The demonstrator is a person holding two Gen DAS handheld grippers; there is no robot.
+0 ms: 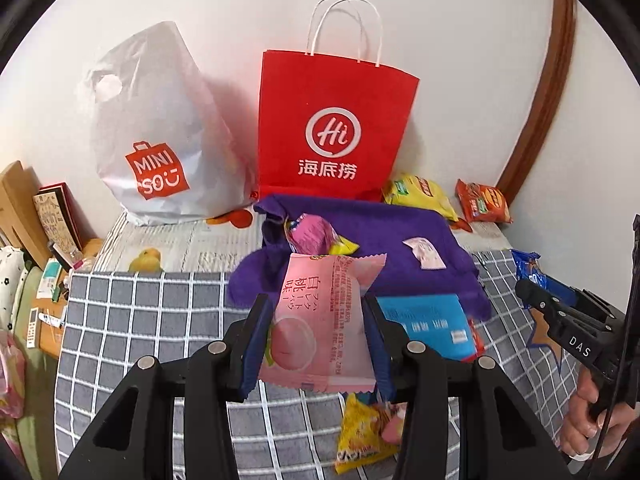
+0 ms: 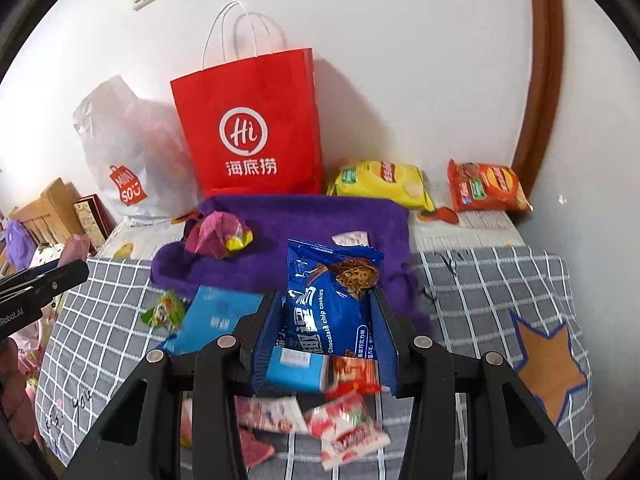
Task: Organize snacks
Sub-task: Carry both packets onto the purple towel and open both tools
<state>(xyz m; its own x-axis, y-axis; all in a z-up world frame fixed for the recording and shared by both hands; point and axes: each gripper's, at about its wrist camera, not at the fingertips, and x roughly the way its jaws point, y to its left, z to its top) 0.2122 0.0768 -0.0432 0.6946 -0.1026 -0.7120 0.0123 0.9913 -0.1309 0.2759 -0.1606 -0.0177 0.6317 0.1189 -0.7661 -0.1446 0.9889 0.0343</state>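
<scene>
Left wrist view: the left claw [image 1: 318,340] is clamped on a pink peach snack packet [image 1: 320,320], lifted above the bed.
Right wrist view: the right claw [image 2: 324,344] is clamped on a blue chocolate chip cookie packet [image 2: 332,300], also raised off the bed.
Bed: a grey checked bedspread [image 2: 480,300] covers its near part; loose small packets lie under the claws.
Purple cloth [image 1: 380,232]: spread mid-bed, carrying a crumpled pink wrapper [image 1: 312,234].
Far edge: a red paper bag [image 1: 332,128] stands upright against the wall, a white plastic bag [image 1: 160,140] just beside it.
Far right corner: a yellow chip bag [image 2: 380,180] and an orange chip bag [image 2: 484,186] lie apart.
</scene>
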